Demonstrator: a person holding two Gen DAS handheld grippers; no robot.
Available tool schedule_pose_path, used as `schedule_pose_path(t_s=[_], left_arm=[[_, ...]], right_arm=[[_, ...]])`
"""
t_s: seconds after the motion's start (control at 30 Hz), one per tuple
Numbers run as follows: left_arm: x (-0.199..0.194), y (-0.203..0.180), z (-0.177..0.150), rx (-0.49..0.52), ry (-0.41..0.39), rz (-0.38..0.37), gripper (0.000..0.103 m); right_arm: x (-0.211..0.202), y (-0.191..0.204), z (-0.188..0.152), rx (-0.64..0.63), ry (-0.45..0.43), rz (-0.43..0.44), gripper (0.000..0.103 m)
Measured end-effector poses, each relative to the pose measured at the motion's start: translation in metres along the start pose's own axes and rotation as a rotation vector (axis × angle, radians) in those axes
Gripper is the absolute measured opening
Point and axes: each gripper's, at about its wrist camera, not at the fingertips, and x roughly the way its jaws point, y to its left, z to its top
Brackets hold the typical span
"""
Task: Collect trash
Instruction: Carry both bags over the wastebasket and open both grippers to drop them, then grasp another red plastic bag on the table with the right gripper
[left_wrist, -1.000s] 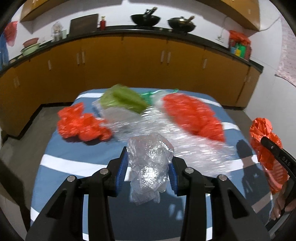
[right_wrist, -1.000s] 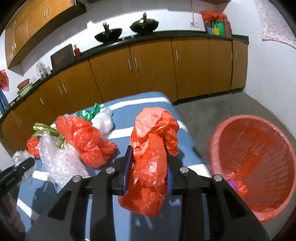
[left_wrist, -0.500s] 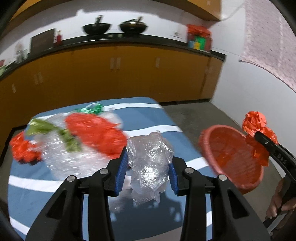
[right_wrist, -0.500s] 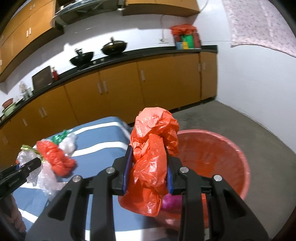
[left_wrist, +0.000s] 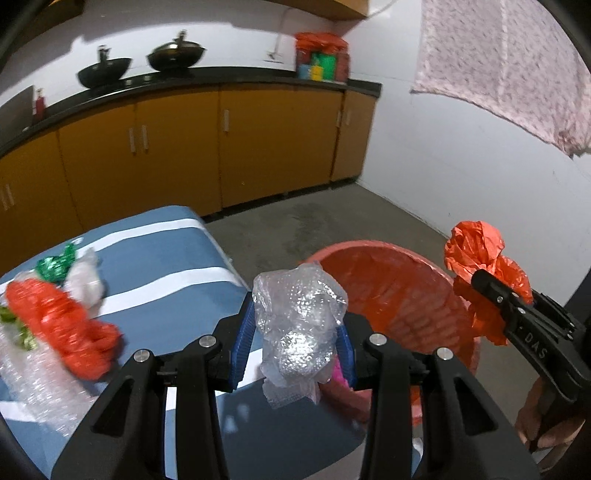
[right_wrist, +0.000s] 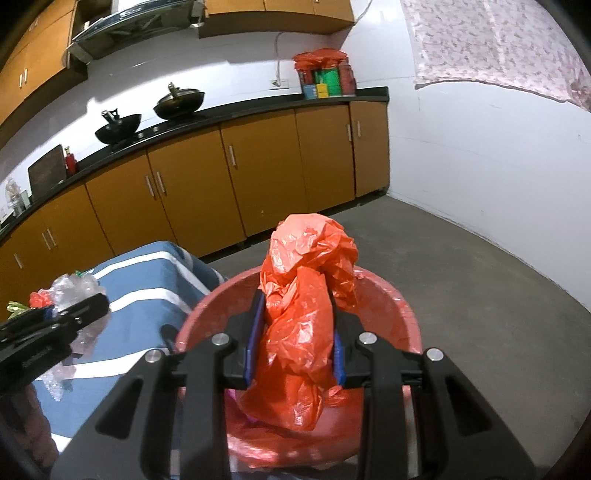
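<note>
Now I am swinging both loads off the table (left_wrist: 177, 306): my right gripper (right_wrist: 295, 334), jaws clamped on the orange bag (right_wrist: 303, 317), is arriving over the red basin (right_wrist: 399, 317). My left gripper (left_wrist: 295, 332), jaws pinching the bubble wrap (left_wrist: 299, 317), is nearing the basin's rim, so both drops look close.

Both loaded hand-held grippers have swung from the table (left_wrist: 177, 240) to the red basin (right_wrist: 406, 317).

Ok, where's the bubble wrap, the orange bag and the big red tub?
bubble wrap (left_wrist: 299, 325), left wrist view, on its shiny crumpled middle.
orange bag (right_wrist: 301, 328), right wrist view, on its crinkled middle.
red tub (right_wrist: 400, 314), right wrist view, on its inner right wall.
</note>
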Motion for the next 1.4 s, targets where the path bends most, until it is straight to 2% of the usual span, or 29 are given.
schedule_pose_path(t_s=[0.4, 0.67, 0.8, 0.93, 1.17, 1.4], left_arm=[[0.048, -0.037, -0.006, 0.070, 0.085, -0.039, 0.039], [0.063, -0.051, -0.005, 0.096, 0.101, -0.057, 0.039], [0.068, -0.058, -0.005, 0.108, 0.106, -0.066, 0.047], [0.071, -0.057, -0.006, 0.101, 0.103, -0.066, 0.056], [0.072, -0.049, -0.006, 0.076, 0.114, -0.062, 0.057], [0.060, -0.033, -0.002, 0.035, 0.091, -0.052, 0.058]], right_arm=[[0.026, -0.023, -0.012, 0.035, 0.041, -0.010, 0.031], [0.035, -0.028, -0.010, 0.039, 0.034, 0.002, 0.031], [0.040, -0.027, -0.007, 0.031, 0.026, 0.015, 0.036], [0.040, -0.030, -0.008, 0.035, 0.026, 0.025, 0.037], [0.037, -0.031, -0.008, 0.031, 0.022, 0.019, 0.039], [0.028, -0.030, -0.003, 0.035, 0.011, 0.001, 0.040]])
